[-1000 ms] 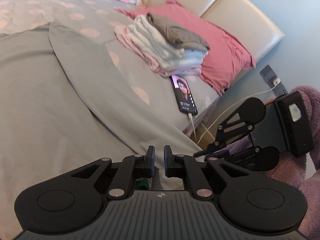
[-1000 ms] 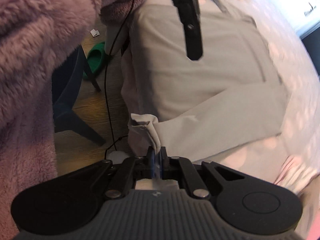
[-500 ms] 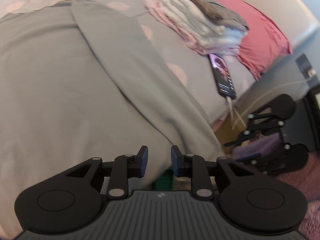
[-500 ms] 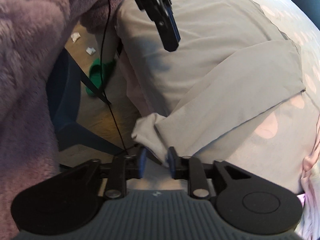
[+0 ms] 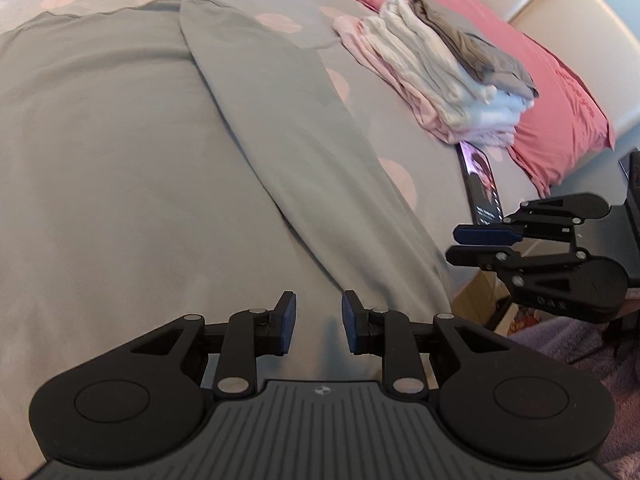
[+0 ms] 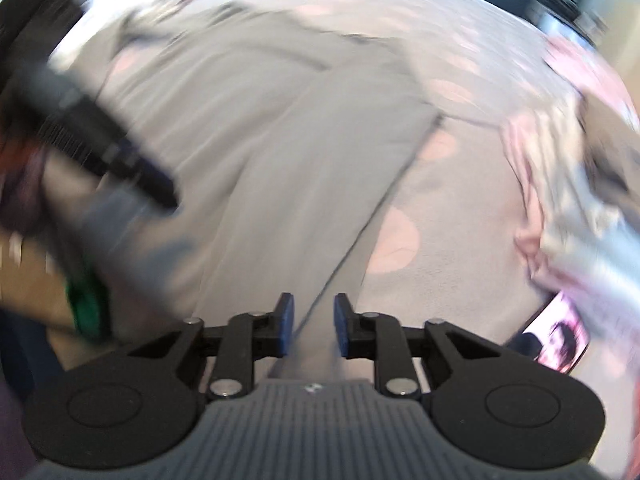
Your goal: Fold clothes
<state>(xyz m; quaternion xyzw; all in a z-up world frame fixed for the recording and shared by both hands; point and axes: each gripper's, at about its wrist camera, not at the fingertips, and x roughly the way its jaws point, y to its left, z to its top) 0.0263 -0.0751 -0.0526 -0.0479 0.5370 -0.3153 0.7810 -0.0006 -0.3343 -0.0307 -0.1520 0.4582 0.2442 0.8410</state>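
Note:
A grey long-sleeved garment (image 5: 120,160) lies spread on the bed, with one sleeve (image 5: 288,120) folded diagonally across it. My left gripper (image 5: 316,304) hovers just over the garment's near edge, open, with nothing between its pads. My right gripper (image 5: 454,246) hangs at the bed's right edge beside the sleeve's end. In the blurred right wrist view, my right gripper (image 6: 310,306) has its jaws closing. The sleeve's edge (image 6: 360,232) runs below the gap, and the pads press on nothing. The left gripper (image 6: 160,192) shows as a dark blur at the left.
A stack of folded clothes (image 5: 432,64) rests against a pink pillow (image 5: 560,92) by the headboard. A lit phone (image 5: 482,184) lies at the bed's edge. A green slipper (image 6: 86,312) sits on the floor. A purple fuzzy sleeve (image 5: 560,340) is at lower right.
My right gripper let go of the sleeve's cuff, rolled and swung over the bed. My left gripper opened and sank toward the garment.

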